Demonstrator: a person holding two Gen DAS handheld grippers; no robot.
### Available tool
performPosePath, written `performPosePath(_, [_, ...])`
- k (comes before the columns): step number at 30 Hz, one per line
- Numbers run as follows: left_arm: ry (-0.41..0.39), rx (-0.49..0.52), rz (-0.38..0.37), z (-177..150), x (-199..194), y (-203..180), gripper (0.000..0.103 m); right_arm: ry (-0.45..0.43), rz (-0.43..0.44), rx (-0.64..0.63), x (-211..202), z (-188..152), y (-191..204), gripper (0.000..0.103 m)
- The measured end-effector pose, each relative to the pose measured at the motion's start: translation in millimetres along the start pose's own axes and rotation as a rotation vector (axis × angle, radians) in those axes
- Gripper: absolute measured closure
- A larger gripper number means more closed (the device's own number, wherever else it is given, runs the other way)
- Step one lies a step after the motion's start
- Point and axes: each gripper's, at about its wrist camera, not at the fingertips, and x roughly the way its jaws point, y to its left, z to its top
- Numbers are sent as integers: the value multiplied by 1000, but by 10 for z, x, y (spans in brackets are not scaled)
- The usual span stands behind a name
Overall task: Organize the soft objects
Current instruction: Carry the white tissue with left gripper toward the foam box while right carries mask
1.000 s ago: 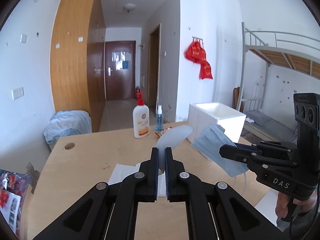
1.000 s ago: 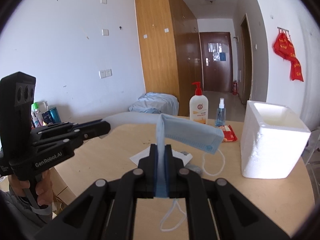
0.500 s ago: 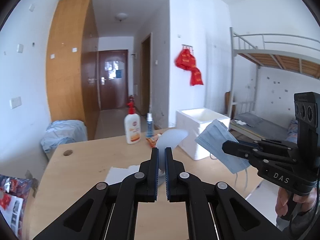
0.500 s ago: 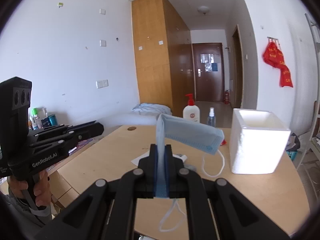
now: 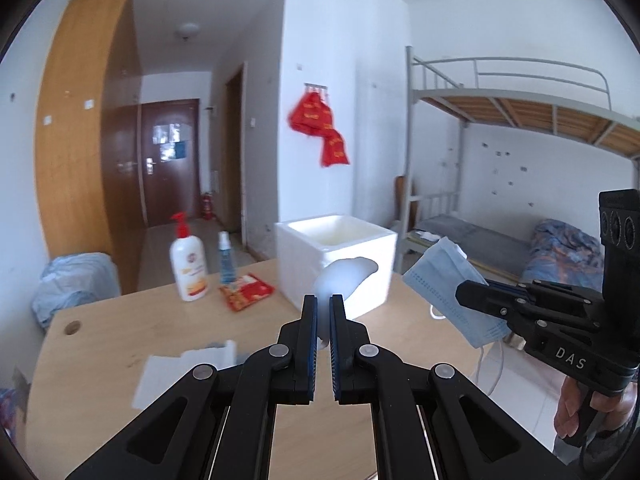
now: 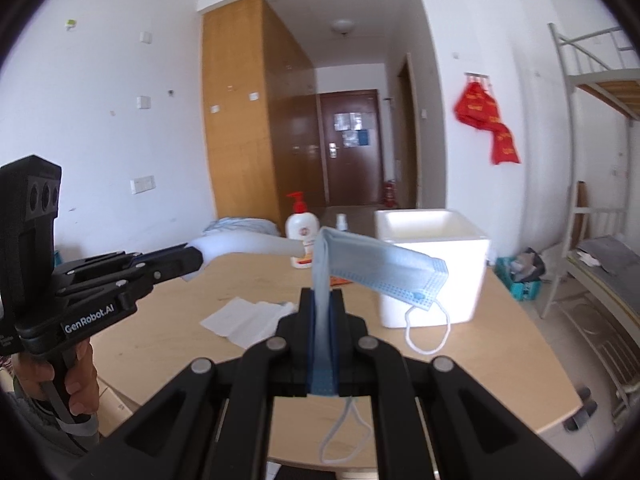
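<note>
Right wrist: wooden worktop (image 6: 460, 364), white foam box (image 6: 432, 264), bunk bed (image 6: 600, 80) behind.
Right tool (image 6: 322, 340) clenched on blue mask (image 6: 380, 268); left tool (image 5: 323, 332) grips blurred, unidentifiable pale thing (image 5: 344, 280).

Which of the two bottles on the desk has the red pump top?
The bigger white bottle has it. It stands left of the slim blue spray bottle, which has a plain white spray cap and no pump.

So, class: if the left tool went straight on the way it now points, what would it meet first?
Most likely the white foam box. The left tool, shut on a pale translucent sheet, aims right at its near wall, with only bare table between. Depth is uncertain.
</note>
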Motion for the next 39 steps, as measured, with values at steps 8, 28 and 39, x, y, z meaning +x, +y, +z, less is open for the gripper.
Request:
performPosePath(8, [23, 40, -98, 51, 246, -248, 97, -4, -92, 40, -59, 3, -154, 94])
performPosePath(28, [20, 35, -121, 160, 535, -302, 97, -1, -119, 45, 65, 51, -294, 94])
performPosePath(39, [16, 24, -108, 329, 793, -266, 97, -5, -122, 43, 233, 219, -513, 94])
